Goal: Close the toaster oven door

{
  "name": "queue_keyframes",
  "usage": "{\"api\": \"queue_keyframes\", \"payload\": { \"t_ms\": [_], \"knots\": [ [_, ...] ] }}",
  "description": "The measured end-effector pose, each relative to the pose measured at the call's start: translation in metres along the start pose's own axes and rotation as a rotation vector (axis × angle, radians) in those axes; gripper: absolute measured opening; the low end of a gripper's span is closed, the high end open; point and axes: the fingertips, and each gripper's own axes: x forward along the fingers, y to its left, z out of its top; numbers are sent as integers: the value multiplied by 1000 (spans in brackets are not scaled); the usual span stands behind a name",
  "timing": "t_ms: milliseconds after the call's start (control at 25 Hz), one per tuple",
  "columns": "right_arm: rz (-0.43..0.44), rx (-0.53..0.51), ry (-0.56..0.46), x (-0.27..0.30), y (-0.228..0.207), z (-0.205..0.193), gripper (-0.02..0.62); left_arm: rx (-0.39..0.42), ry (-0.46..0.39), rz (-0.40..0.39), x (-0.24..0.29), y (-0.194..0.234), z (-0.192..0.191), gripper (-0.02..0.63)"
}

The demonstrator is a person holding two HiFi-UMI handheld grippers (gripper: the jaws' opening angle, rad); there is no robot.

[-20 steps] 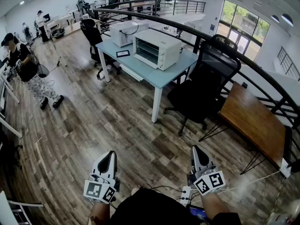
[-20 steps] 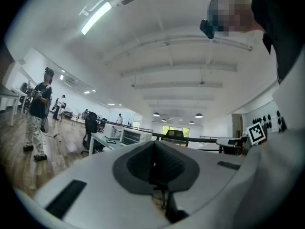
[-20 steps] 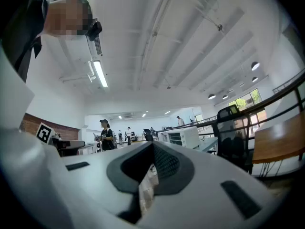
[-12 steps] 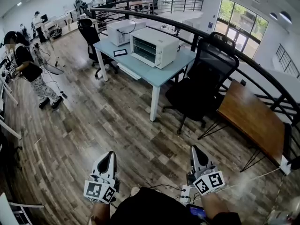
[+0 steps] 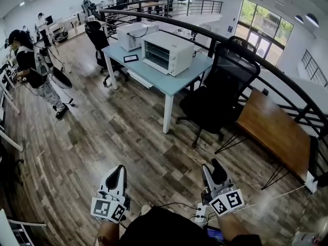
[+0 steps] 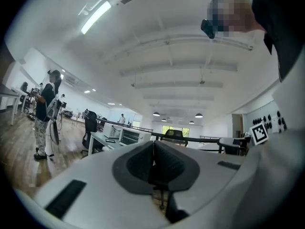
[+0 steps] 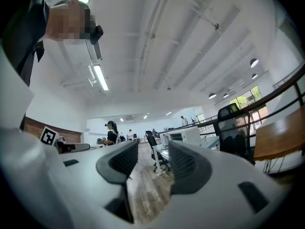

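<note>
Head view: left claw (image 5: 121, 171) low at 7 o'clock, right claw (image 5: 212, 169) low at 5 o'clock, both pointing forward over the wood floor (image 5: 118, 132), each with its marker cube toward the person. Toaster oven (image 5: 166, 53) sits far ahead at about 12 o'clock on a pale blue table (image 5: 180, 81), well apart from both claws. Its dark front with racks faces 8 o'clock; I cannot tell from here whether the door is up or down. A second white appliance (image 5: 134, 35) stands behind it on the same table, at 11 o'clock. A small dark tablet (image 5: 134, 58) lies flat just beside the oven at 9 o'clock. Black office chair (image 5: 223, 91) stands at 3 o'clock of the table, and a brown wooden table (image 5: 274, 129) beyond it to the right. A person in dark top (image 5: 31, 68) stands on the floor at 10 o'clock. Left gripper view: left claw (image 6: 153, 162) is clenched, ribbed pads pressed together, nothing between them. Above the jaws at 11 o'clock the toaster oven (image 6: 134, 136) shows small and distant; the standing person (image 6: 46, 111) is at 9 o'clock. Right gripper view: right claw (image 7: 153, 159) is released, pads apart, only floor (image 7: 145, 185) showing in the gap. The toaster oven (image 7: 187, 136) shows far off at 1 o'clock above the right pad, the black office chair (image 7: 233, 128) at 3 o'clock, and the person (image 7: 112, 130) at 11 o'clock.
</note>
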Motion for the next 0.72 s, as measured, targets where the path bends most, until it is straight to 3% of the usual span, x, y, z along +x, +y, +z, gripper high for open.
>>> {"api": "queue_keyframes", "payload": {
  "t_ms": [120,200,360,480,720],
  "knots": [
    [0,-1,-18,-4,0,3,261,2,-12,23,-1,-2,1,49],
    [-5,-1,-31,-7,-2,5,288,-4,-15,32,0,-5,-1,191],
    [-9,-2,-45,-14,-6,9,373,20,-10,56,0,-14,-4,327],
    [-3,1,-46,-20,-10,10,383,33,-3,62,1,-25,-7,365],
    [4,18,-48,-35,-25,13,383,36,3,72,0,-46,-12,367]
  ]
}}
